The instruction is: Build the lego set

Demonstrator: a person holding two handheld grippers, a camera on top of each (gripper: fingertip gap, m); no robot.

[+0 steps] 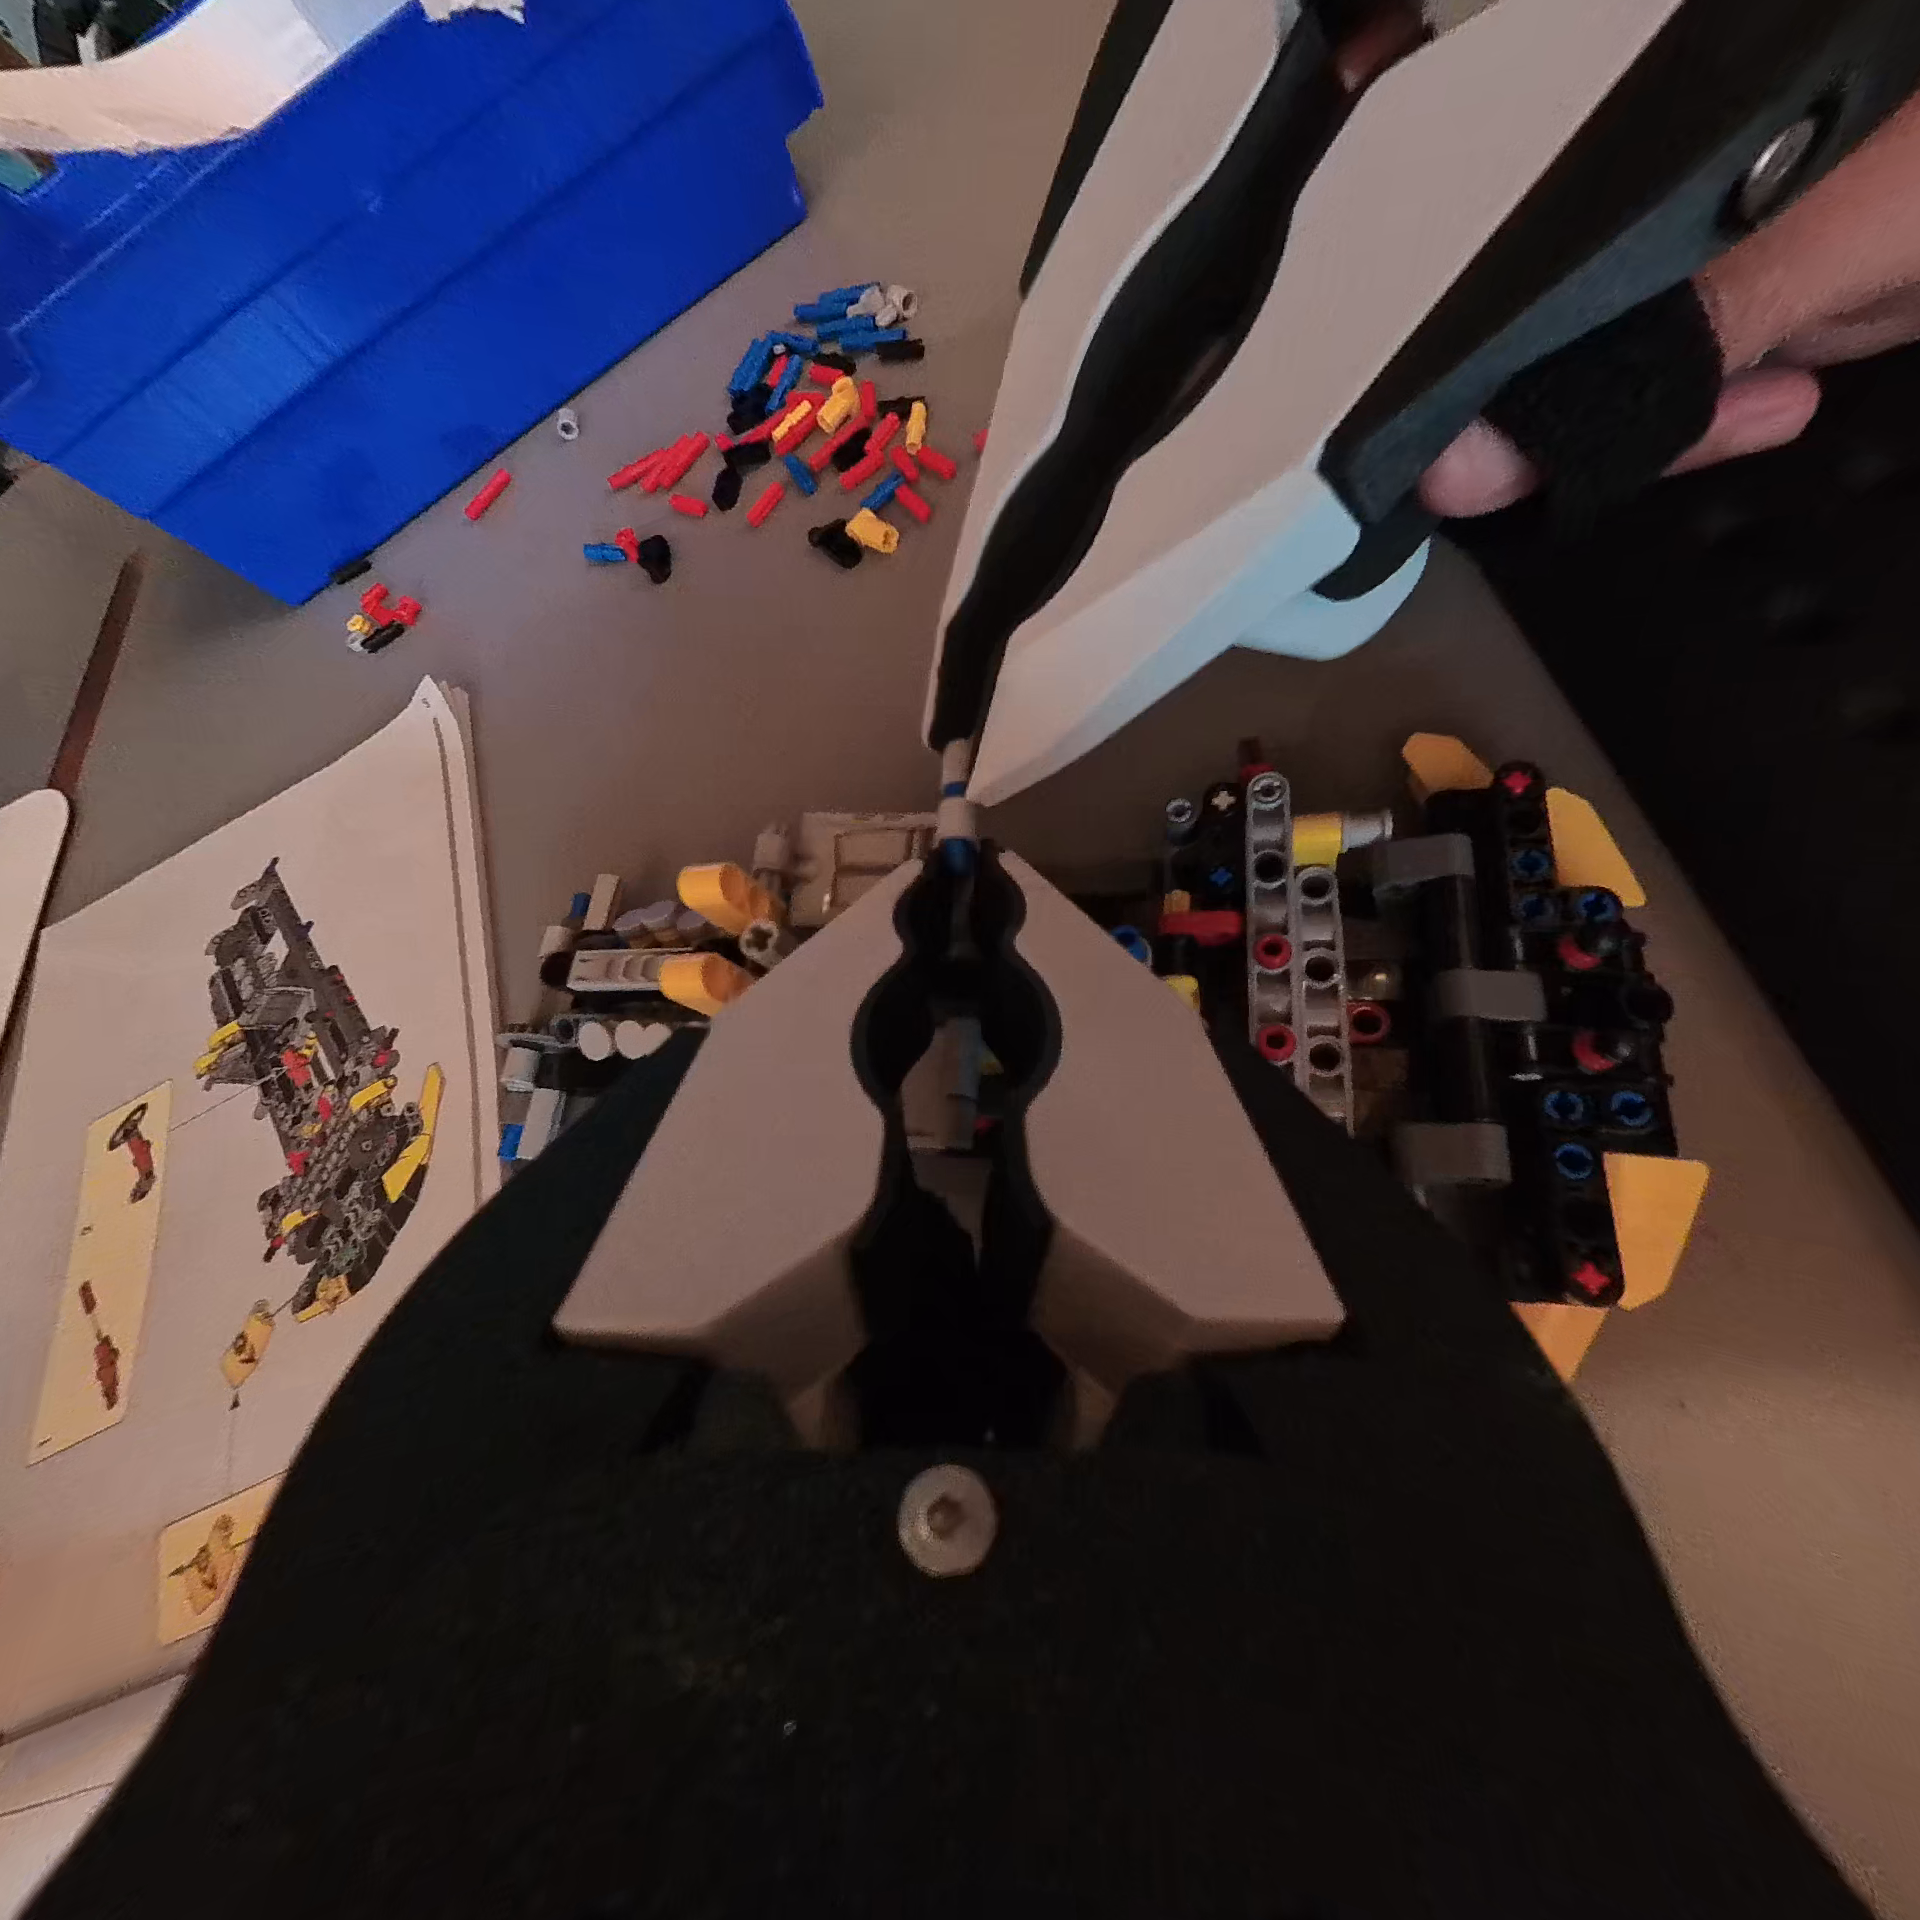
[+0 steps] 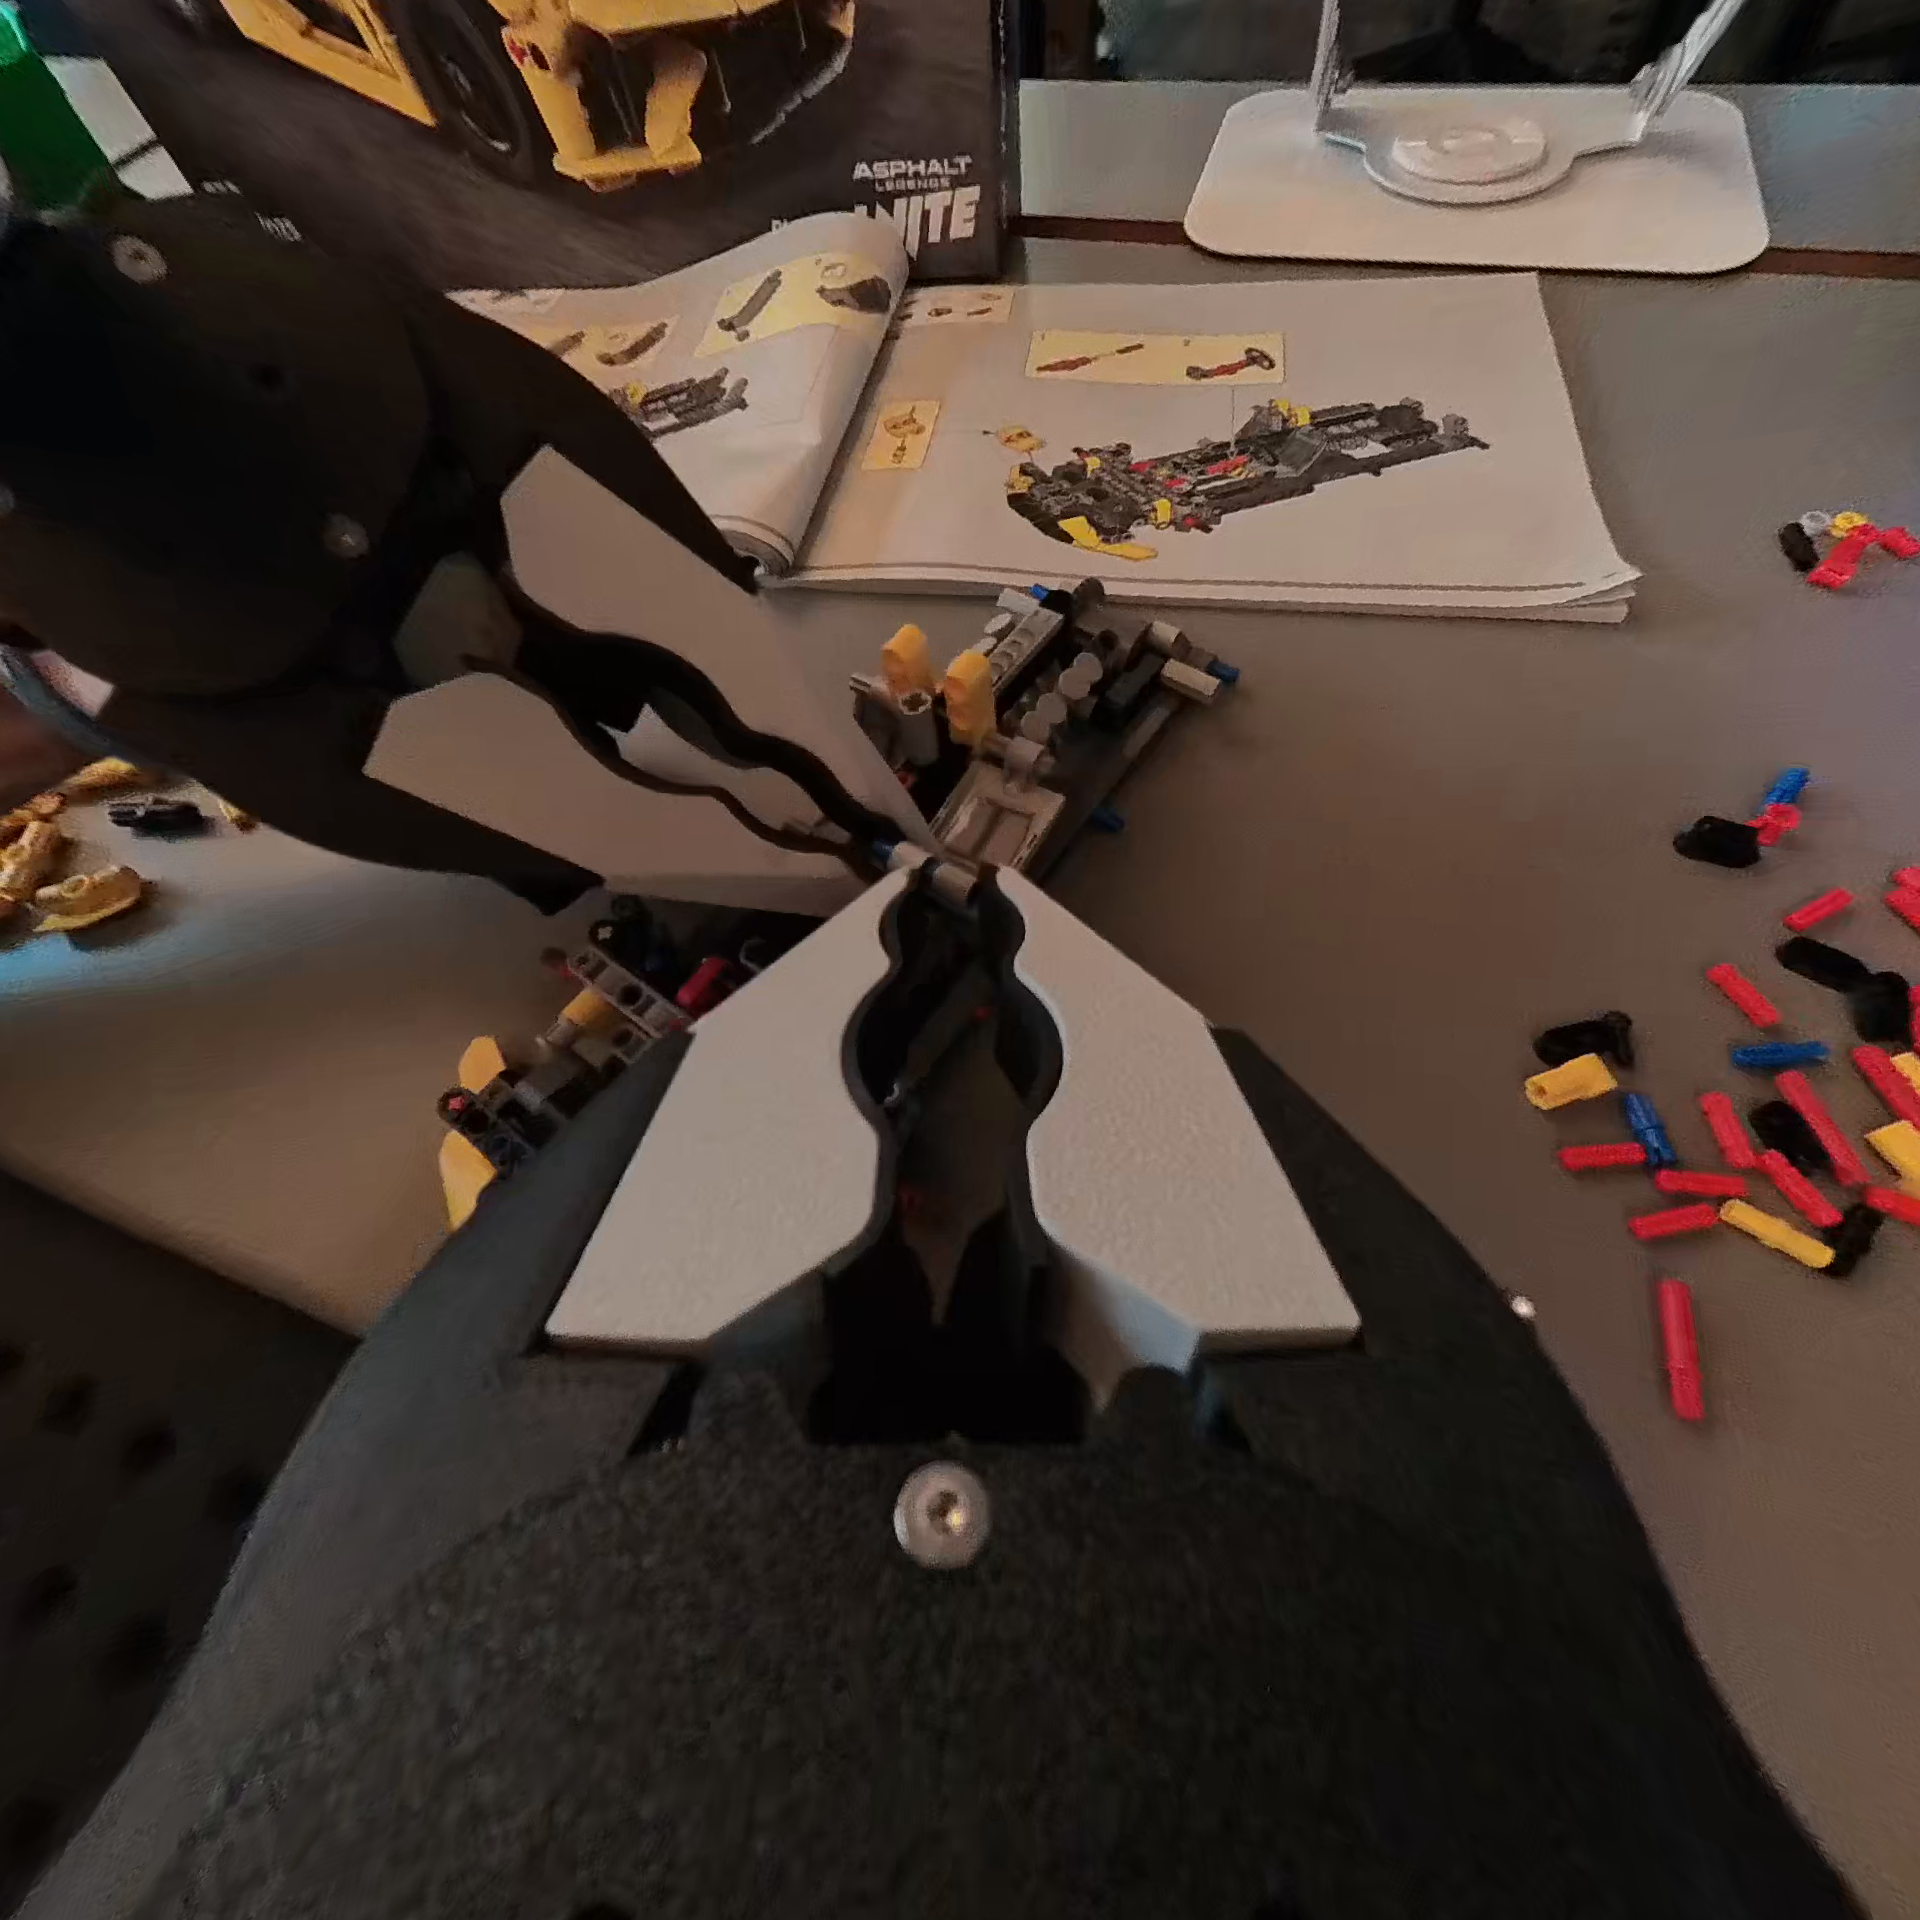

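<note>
My left gripper (image 1: 958,871) is shut on the blue end of a small pin (image 1: 957,854). My right gripper (image 1: 961,756) comes down from the upper right and is shut on a light grey connector (image 1: 957,805) that sits on the same pin. The two grippers meet tip to tip above the table. In the right wrist view my right gripper (image 2: 951,883) pinches the grey connector (image 2: 953,876), and the left gripper (image 2: 871,844) reaches in from the left with the blue pin (image 2: 883,852). The black, grey and yellow lego car chassis (image 1: 1455,987) (image 2: 1039,707) lies below them.
An open instruction booklet (image 1: 260,1039) (image 2: 1195,447) lies beside the chassis. Loose red, blue, black and yellow pins (image 1: 831,416) (image 2: 1766,1122) are scattered on the table. A blue bin (image 1: 364,260), the set's box (image 2: 623,125), a white stand base (image 2: 1475,177) and yellow parts (image 2: 73,862) stand around. My left and right fingertips are right by each other.
</note>
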